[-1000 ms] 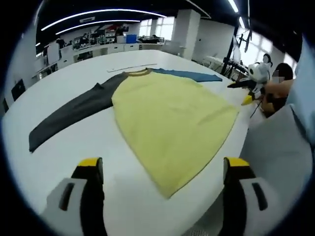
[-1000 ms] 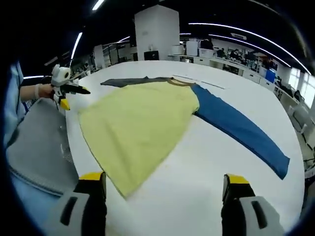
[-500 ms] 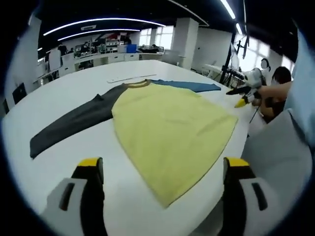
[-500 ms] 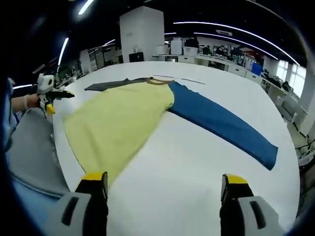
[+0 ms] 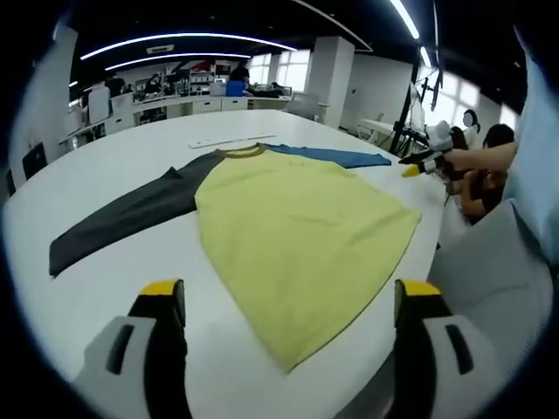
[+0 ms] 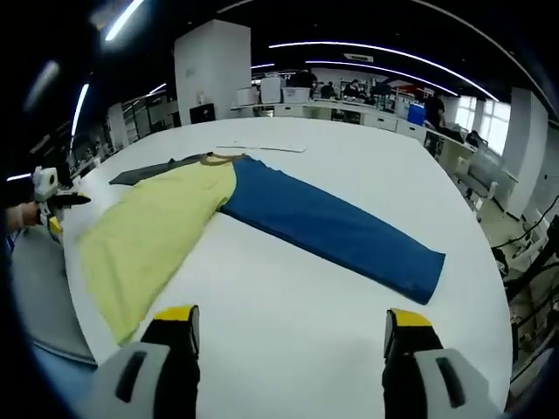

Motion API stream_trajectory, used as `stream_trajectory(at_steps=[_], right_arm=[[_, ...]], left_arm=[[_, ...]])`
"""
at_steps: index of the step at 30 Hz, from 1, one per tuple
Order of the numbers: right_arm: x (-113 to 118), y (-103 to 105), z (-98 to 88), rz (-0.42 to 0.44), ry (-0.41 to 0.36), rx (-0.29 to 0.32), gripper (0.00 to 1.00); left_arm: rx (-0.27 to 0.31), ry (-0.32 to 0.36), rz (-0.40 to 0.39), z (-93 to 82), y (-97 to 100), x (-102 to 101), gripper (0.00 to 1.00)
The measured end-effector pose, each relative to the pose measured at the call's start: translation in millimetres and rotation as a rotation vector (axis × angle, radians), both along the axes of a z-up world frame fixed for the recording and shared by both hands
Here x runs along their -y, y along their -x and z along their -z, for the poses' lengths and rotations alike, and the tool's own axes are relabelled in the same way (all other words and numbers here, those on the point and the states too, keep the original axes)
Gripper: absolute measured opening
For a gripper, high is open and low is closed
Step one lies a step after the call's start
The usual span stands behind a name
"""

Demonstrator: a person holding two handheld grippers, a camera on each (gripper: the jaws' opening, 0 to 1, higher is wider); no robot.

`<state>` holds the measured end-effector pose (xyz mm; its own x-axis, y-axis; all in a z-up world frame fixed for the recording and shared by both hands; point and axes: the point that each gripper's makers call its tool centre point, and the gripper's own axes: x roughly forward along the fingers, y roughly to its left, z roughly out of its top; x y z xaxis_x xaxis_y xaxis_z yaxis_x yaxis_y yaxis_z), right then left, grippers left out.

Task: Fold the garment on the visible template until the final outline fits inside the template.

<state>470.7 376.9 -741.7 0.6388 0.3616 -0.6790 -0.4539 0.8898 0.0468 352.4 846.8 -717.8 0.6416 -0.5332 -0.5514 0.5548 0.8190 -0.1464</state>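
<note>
A long-sleeved shirt lies flat on the white table point(image 5: 113, 288). Its body is yellow point(image 5: 297, 231), one sleeve dark grey point(image 5: 122, 216), the other blue point(image 5: 336, 156). My left gripper point(image 5: 288, 301) hovers open over the hem's near corner, holding nothing. In the right gripper view the yellow body point(image 6: 148, 236) lies left and the blue sleeve point(image 6: 336, 229) runs out to the right, with the grey sleeve point(image 6: 140, 172) beyond. My right gripper point(image 6: 291, 321) is open above bare table short of the blue sleeve. Each gripper also appears in the other's view: the right gripper point(image 5: 428, 159), the left gripper point(image 6: 48, 199).
A thin pale strip point(image 5: 231, 140) lies on the table beyond the collar, also seen as a strip point(image 6: 262, 148). The person's grey clothing point(image 5: 489, 262) presses against the table edge by the hem. Desks and shelves point(image 5: 175, 92) line the room behind.
The right gripper view has swung right, so the blue sleeve now sits central. In the left gripper view the right gripper has shifted a little. The shirt has not moved.
</note>
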Motion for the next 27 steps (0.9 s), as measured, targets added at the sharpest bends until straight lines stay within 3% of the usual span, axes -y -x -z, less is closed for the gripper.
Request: stream_trajectory(at_steps=[4,7,11,16,18,27], right_arm=[[22,-12,1.9,0.074,-0.003,-0.021,0.75],[35,-23,-1.5,0.155,-0.047,-0.02,0.67],[54,-33,0.3,0.175,0.0,-0.035,0.61],[68,-48,-5.4,0.272,-0.029,-0.014,0.49],[79,-49,-1.0,0.332,-0.015,-0.036,0.45],[94,-52,-0.8,0.403,-0.055,-0.043,0.32]], left_arm=[[0.003,0.004,-0.016,-0.8,1.2,-4,0.96],[-0.002,0.005,-0.021,0.1,4.4,-5,0.95],[-0.009,0.006,-0.028,1.8,8.1,-5,0.94],[-0.008,0.01,-0.035,0.4,10.8,-5,0.93],[-0.008,0.011,-0.039,-1.0,12.7,-6,0.93],[-0.018,0.007,-0.073,-1.3,21.3,-18,0.92]])
